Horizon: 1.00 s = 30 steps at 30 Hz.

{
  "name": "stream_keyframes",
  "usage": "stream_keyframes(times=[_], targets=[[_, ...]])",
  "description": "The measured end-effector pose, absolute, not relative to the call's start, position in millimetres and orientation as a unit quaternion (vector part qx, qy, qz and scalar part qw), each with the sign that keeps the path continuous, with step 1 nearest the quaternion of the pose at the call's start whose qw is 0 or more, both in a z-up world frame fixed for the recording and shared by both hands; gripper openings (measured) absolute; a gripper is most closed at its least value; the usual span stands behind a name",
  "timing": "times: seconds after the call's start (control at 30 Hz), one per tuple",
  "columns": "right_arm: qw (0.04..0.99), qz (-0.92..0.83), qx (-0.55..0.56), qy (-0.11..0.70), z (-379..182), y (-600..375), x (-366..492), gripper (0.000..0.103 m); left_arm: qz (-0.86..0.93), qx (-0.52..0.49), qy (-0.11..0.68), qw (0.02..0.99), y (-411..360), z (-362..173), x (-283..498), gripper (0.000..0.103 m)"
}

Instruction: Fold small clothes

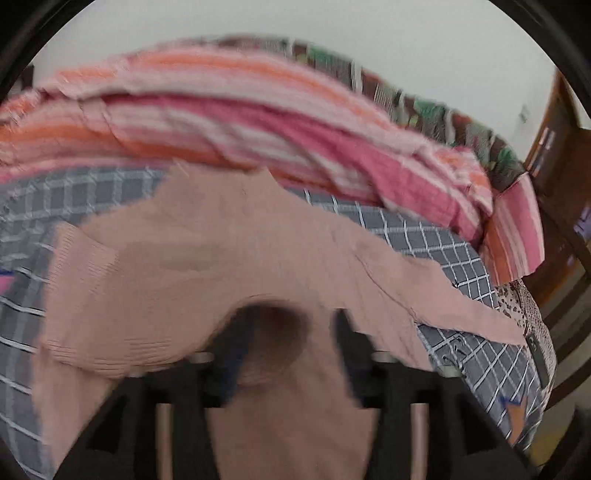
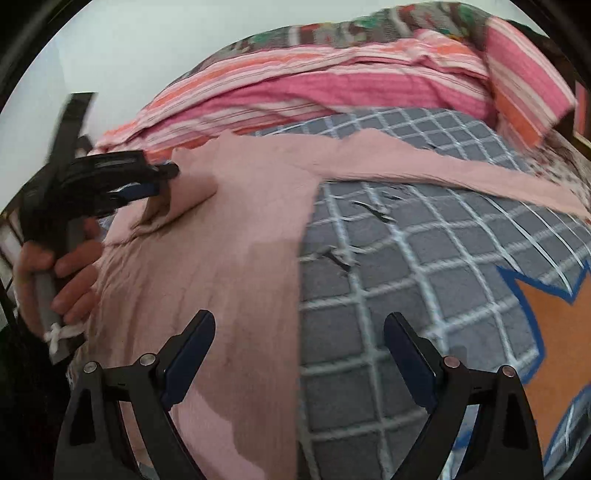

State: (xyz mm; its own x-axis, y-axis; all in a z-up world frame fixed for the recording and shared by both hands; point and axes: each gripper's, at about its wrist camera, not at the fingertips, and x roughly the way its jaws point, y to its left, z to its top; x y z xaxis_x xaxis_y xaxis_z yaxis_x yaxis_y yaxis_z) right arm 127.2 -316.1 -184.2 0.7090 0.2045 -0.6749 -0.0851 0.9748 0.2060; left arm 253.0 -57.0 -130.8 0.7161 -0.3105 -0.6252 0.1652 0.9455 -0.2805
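A dusty-pink knit top (image 2: pixel 229 236) lies spread on a grey checked blanket (image 2: pixel 388 280). One long sleeve (image 2: pixel 480 173) stretches out to the right. My left gripper (image 2: pixel 168 177) is shut on a fold of the top near its upper left edge and lifts it a little. In the left wrist view the pink cloth (image 1: pixel 207 258) runs between the fingers (image 1: pixel 347 332) and drapes over the gripper. My right gripper (image 2: pixel 299 343) is open and empty, low over the top's right edge where it meets the blanket.
A pink and orange striped blanket (image 2: pixel 332 85) is bunched along the far side, with a patterned quilt (image 2: pixel 369 26) behind it. An orange and blue shape (image 2: pixel 554 325) is printed on the grey blanket at the right. A wooden shelf (image 1: pixel 554 147) stands at the right.
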Motion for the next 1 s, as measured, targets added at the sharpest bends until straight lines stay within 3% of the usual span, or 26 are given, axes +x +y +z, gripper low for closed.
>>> stream_keyframes(times=[0.03, 0.13, 0.3, 0.5, 0.77, 0.83, 1.0], targets=[[0.921, 0.084, 0.076, 0.372, -182.9, -312.6, 129.5, 0.084, -0.117, -0.106, 0.333, 0.930, -41.0, -127.8, 240.8, 0.084], [0.921, 0.107, 0.066, 0.370, -176.6, -297.0, 144.4, 0.075, -0.087, -0.121, 0.305, 0.941, 1.7, -123.8, 227.3, 0.084], [0.925, 0.122, 0.019, 0.359, -162.7, -256.6, 180.0, 0.061, 0.007, -0.106, 0.333, 0.937, 67.1, -145.8, 225.8, 0.084], [0.916, 0.140, -0.028, 0.374, -159.5, -207.0, 221.6, 0.060, 0.026, -0.125, 0.374, 0.918, 90.9, -192.3, 241.6, 0.083], [0.909, 0.115, -0.064, 0.395, -163.2, -165.8, 275.8, 0.060, 0.026, -0.094, 0.360, 0.928, 83.3, -193.8, 232.8, 0.084], [0.915, 0.100, -0.055, 0.387, -158.9, -173.5, 284.6, 0.052, 0.024, -0.097, 0.358, 0.928, 84.9, -194.1, 231.6, 0.084], [0.923, 0.101, 0.018, 0.372, -139.3, -238.6, 297.4, 0.052, 0.020, -0.104, 0.356, 0.928, 86.1, -193.6, 235.0, 0.084]])
